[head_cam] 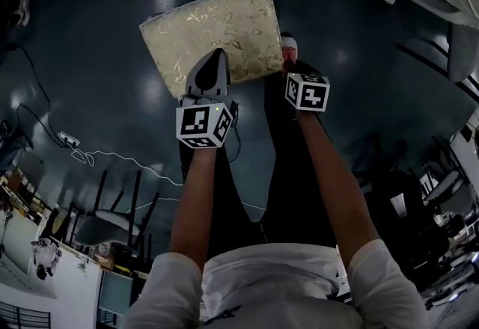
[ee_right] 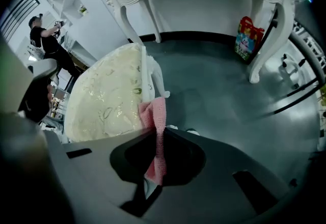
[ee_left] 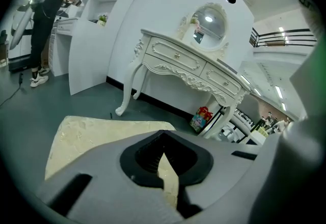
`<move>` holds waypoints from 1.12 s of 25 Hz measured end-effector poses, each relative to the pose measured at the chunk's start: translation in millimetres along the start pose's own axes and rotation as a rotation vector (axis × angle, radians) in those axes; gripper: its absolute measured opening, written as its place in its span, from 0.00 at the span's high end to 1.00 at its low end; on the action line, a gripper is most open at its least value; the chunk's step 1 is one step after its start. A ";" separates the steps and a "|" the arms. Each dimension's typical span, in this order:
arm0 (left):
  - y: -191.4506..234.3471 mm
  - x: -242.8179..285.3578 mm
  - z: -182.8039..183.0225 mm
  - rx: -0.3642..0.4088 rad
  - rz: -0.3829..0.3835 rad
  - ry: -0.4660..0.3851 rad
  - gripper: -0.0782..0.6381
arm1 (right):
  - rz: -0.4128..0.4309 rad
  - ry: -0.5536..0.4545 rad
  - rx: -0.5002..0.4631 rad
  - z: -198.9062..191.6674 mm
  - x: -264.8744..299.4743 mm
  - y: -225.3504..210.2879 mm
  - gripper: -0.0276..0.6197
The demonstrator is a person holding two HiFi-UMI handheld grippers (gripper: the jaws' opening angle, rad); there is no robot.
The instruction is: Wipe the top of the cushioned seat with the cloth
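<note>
The cushioned seat [head_cam: 217, 32] is cream with a gold leaf pattern and stands on the dark floor in front of me. My left gripper [head_cam: 216, 58] hovers over the seat's near edge, its jaws closed to a point with nothing between them. In the left gripper view the seat [ee_left: 97, 134] lies just beyond the left gripper [ee_left: 163, 154]. My right gripper [head_cam: 288, 58] is at the seat's right edge, shut on a pink cloth [ee_right: 157, 116]. The cloth hangs from the right gripper [ee_right: 159, 134] beside the seat [ee_right: 107, 95], at its rim.
A white carved dressing table [ee_left: 193, 65] with a round mirror stands beyond the seat, a red package [ee_right: 247, 37] on the floor under it. A person [ee_left: 48, 9] stands far off by shelves. Dark chairs [head_cam: 105, 223] and a cable [head_cam: 112, 155] lie at left.
</note>
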State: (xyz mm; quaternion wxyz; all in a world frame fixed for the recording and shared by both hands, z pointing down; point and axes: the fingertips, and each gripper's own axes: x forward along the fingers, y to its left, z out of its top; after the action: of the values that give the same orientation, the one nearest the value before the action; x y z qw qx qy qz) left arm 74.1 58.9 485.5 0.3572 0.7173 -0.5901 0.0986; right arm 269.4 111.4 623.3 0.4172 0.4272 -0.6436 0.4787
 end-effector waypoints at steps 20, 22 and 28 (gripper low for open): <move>-99.8 -202.3 324.4 0.168 -0.134 -0.271 0.88 | 0.270 -0.653 -0.465 269.2 -434.7 230.2 0.92; -102.9 -229.9 345.9 0.178 -0.140 -0.317 0.88 | 0.276 -0.725 -0.496 278.5 -473.0 253.3 0.92; -112.8 -286.5 394.7 0.179 -0.131 -0.444 0.88 | 0.288 -0.879 -0.463 286.9 -543.5 281.8 0.92</move>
State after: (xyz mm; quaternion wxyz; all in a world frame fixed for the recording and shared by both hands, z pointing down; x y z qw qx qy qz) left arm -14.4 38.4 -6.8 0.1593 0.7868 -0.5954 -0.0329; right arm 121.1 -36.2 -19.6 0.1210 0.3917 -0.8994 0.1518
